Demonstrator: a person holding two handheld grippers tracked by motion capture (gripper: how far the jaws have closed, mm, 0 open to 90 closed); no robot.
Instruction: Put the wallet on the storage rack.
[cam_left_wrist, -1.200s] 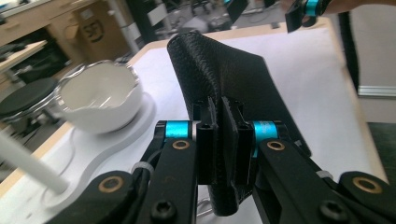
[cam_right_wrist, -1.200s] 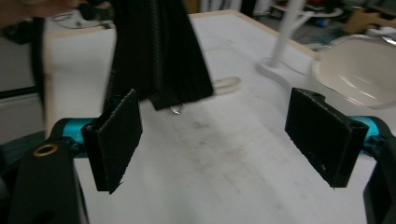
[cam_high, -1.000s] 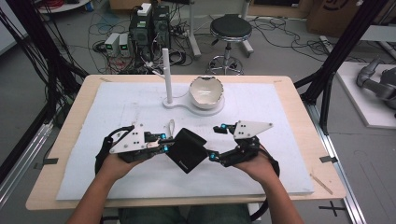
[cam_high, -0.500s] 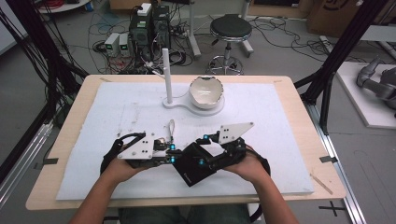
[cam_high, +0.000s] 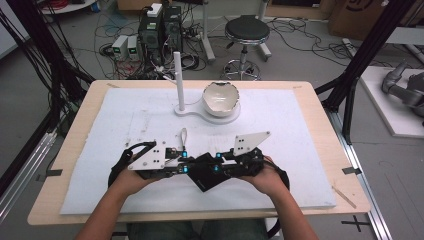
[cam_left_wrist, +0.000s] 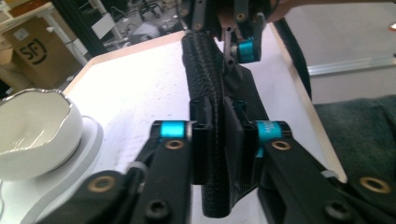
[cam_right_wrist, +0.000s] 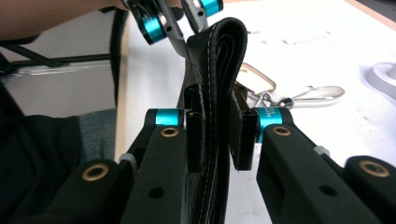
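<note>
A black leather wallet (cam_high: 204, 176) hangs between my two grippers just above the white mat, near the table's front edge. My left gripper (cam_high: 186, 169) holds its left end. In the left gripper view the pads of my left gripper (cam_left_wrist: 219, 137) press both faces of the wallet (cam_left_wrist: 209, 84); its jaws have just been opening a little. My right gripper (cam_high: 221, 170) has just been closing, and its pads (cam_right_wrist: 219, 137) clamp the stitched wallet (cam_right_wrist: 215, 60) from the other end. The two grippers face each other, tips nearly meeting.
A white cracked-edge bowl (cam_high: 220, 97) sits on a white base with an upright post (cam_high: 179, 80) at the back middle of the mat (cam_high: 125, 115). A metal key ring and strap loop (cam_right_wrist: 299, 95) lie on the mat just beyond the wallet. A stool (cam_high: 246, 30) stands behind the table.
The right gripper moved left from beside the wallet and closed its jaws on it. The wallet, tilted flat before, is now held edge-on between both grippers.
</note>
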